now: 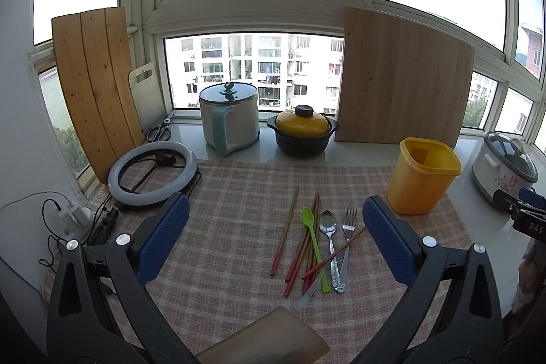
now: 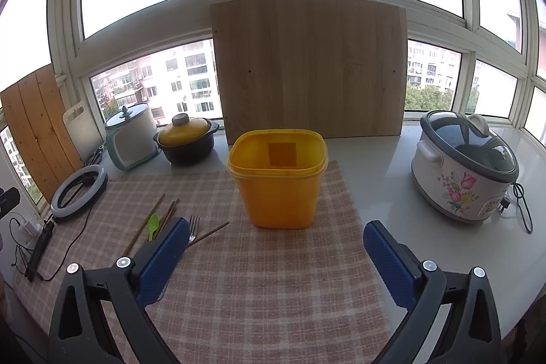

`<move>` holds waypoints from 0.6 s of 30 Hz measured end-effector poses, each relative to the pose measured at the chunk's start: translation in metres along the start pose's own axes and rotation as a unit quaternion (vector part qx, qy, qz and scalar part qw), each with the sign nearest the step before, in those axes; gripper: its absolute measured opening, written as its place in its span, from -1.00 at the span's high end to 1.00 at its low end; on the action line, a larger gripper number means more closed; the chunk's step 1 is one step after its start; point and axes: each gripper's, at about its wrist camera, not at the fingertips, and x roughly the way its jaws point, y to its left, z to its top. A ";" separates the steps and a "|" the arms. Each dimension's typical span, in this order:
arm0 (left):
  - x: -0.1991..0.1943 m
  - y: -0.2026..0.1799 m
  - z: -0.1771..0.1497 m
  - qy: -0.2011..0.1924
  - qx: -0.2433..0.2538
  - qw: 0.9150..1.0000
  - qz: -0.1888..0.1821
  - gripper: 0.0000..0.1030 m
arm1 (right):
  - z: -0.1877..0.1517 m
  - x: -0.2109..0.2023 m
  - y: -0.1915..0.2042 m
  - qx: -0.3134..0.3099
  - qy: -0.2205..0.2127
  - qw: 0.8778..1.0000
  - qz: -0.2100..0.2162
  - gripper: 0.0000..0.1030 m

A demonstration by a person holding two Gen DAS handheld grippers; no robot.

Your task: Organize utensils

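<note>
Both tools held above the bench, nothing gripped. Left tool (image 1: pixel 275 239) spread wide over the utensil pile: chopsticks (image 1: pixel 285 232), green spoon (image 1: pixel 312 234), steel spoon (image 1: pixel 329 234) and fork (image 1: pixel 348 232), all loose on the checked cloth (image 1: pixel 232 193), some crossing. Right tool (image 2: pixel 275 253) likewise spread, facing the yellow container (image 2: pixel 278 183), which stood empty at the far right of the cloth. Judged as the opening step: no utensil moved yet. Next move likely calls for lowering onto a single piece, clear of its neighbours, then carrying it right to the container.
</note>
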 end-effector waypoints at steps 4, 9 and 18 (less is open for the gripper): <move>0.000 0.000 0.003 -0.001 0.000 1.000 -0.001 -1.00 | 0.000 0.000 0.001 0.000 0.000 1.000 0.000 -0.99; 0.004 -0.007 0.003 -0.001 0.000 1.000 0.001 -1.00 | 0.001 0.000 0.001 0.000 0.000 1.000 0.000 -0.99; 0.009 -0.015 0.009 0.000 0.000 1.000 -0.003 -1.00 | 0.000 0.000 0.000 0.000 0.001 1.000 0.001 -0.99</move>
